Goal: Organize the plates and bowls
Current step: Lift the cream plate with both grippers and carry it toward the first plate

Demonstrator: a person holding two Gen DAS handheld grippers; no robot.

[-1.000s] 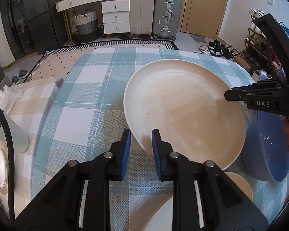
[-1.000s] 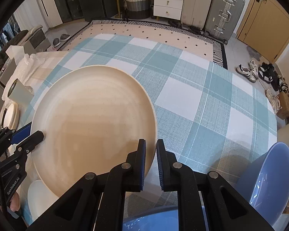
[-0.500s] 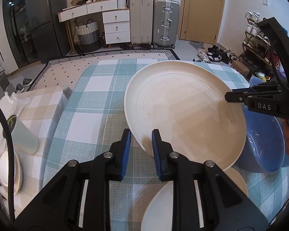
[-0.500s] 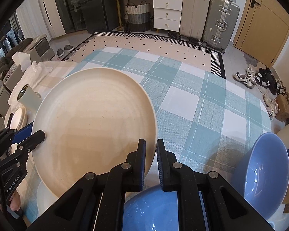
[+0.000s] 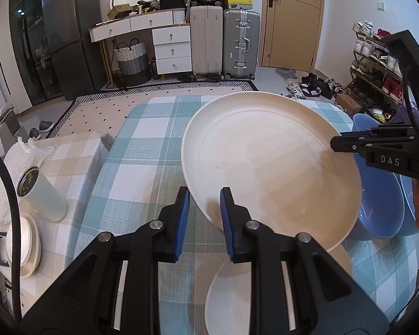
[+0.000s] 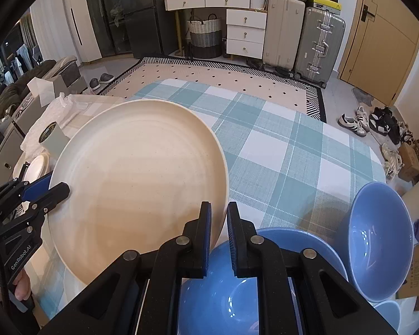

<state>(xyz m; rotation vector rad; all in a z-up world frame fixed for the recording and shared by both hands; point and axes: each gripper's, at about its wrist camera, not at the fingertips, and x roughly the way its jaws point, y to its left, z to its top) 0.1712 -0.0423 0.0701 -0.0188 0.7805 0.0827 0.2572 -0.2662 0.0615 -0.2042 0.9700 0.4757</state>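
Checked tablecloth [image 5: 142,167] below, left gripper [image 5: 202,217] and right gripper [image 6: 218,223] each pinching cream plate [image 5: 271,162] rim.

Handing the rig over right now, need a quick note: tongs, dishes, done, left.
Left tongs: shut on the near-left rim of the big cream plate.
Right tongs: shut on the same plate's opposite rim.
The plate is held by both tongs above the checked tablecloth, tilted.
A second cream plate lies on the cloth under the held one.
Blue bowls sit to the right, one right under the right tongs.
Done: plate picked up.
Left: set it down, likely stacked on the other plate, then sort the bowls.
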